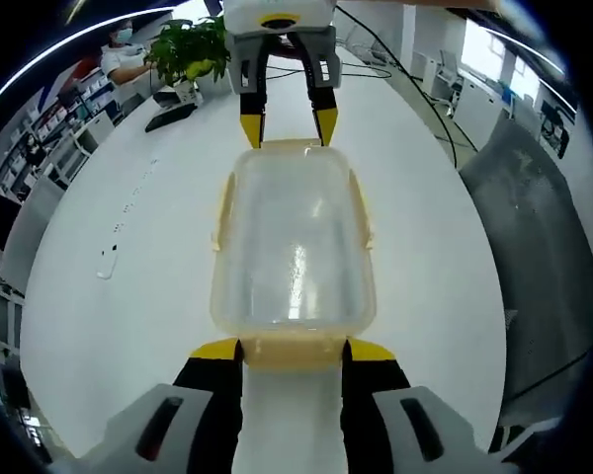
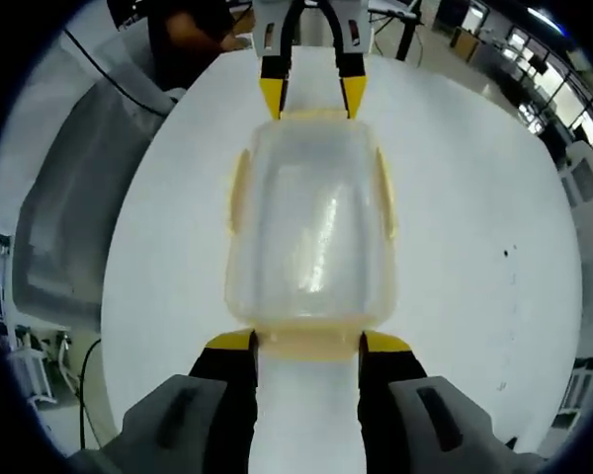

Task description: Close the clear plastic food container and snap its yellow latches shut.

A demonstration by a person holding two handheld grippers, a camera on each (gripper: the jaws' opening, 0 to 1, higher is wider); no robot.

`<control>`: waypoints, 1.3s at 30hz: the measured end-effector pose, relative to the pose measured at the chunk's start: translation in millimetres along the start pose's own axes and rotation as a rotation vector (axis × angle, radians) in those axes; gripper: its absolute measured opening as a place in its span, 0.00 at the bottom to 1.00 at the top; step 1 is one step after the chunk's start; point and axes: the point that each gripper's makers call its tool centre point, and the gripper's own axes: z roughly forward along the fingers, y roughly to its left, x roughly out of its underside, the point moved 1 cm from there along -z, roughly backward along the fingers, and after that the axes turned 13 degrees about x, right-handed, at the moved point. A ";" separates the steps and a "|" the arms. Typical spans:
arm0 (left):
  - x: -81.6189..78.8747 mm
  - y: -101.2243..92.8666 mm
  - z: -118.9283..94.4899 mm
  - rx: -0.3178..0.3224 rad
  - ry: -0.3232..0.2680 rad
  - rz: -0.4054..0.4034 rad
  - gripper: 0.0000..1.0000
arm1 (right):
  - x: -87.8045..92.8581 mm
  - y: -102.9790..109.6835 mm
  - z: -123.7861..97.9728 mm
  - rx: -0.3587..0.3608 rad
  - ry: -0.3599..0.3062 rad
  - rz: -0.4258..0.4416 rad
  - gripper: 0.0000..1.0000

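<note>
Two grippers meet the clear container (image 1: 295,242) on the white table (image 1: 128,286) from opposite ends: left gripper (image 1: 292,351) and right gripper (image 2: 307,343), jaws apart, each straddle a yellow latch (image 1: 292,348).

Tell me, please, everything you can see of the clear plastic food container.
The clear plastic food container is a rounded rectangle of cloudy plastic with a lid on top and pale yellow latches on all four sides. It sits flat on the white table and looks empty. The left tongs stand open at one end latch, the right tongs open at the opposite one, yellow tips beside each flap.
</note>
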 end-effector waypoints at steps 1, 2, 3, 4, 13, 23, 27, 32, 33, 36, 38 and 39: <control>-0.3 0.1 0.5 0.000 0.000 0.000 0.32 | 1.2 -0.1 1.0 0.001 0.002 -0.001 0.36; -0.7 0.1 0.9 0.001 0.000 0.000 0.32 | 2.0 -0.4 1.6 0.003 0.003 -0.002 0.36; -1.5 0.4 0.9 0.001 -0.004 0.000 0.32 | 3.1 -0.1 2.1 0.001 0.006 0.001 0.36; -2.1 0.1 1.2 0.003 -0.005 0.002 0.32 | 3.7 0.5 2.5 -0.003 0.007 0.003 0.36; -2.7 -2.0 -0.3 0.002 0.000 0.005 0.32 | 3.5 0.5 2.6 -0.005 0.005 -0.003 0.36; -0.3 -2.4 0.7 0.009 0.006 -0.001 0.32 | 2.9 -0.2 3.8 -0.011 0.008 0.000 0.36; -0.3 -1.6 0.5 0.006 0.009 0.004 0.33 | 3.3 -0.8 4.7 -0.012 0.010 0.000 0.36; 0.3 -1.6 0.9 0.008 0.007 0.002 0.33 | 3.2 -0.6 4.8 -0.012 0.011 -0.003 0.37; 0.6 -1.5 1.3 0.009 0.007 0.002 0.33 | 3.2 -0.4 5.0 -0.011 0.011 -0.004 0.37; 1.0 -0.8 2.1 0.003 0.016 0.010 0.33 | 3.4 -0.1 5.5 -0.012 0.010 -0.012 0.37; 2.0 -1.3 2.6 -0.003 0.028 0.030 0.33 | 3.4 0.0 5.6 -0.014 0.008 -0.012 0.38; 2.5 -1.4 2.5 -0.006 0.032 0.040 0.34 | 3.4 0.1 5.5 -0.014 0.006 -0.015 0.38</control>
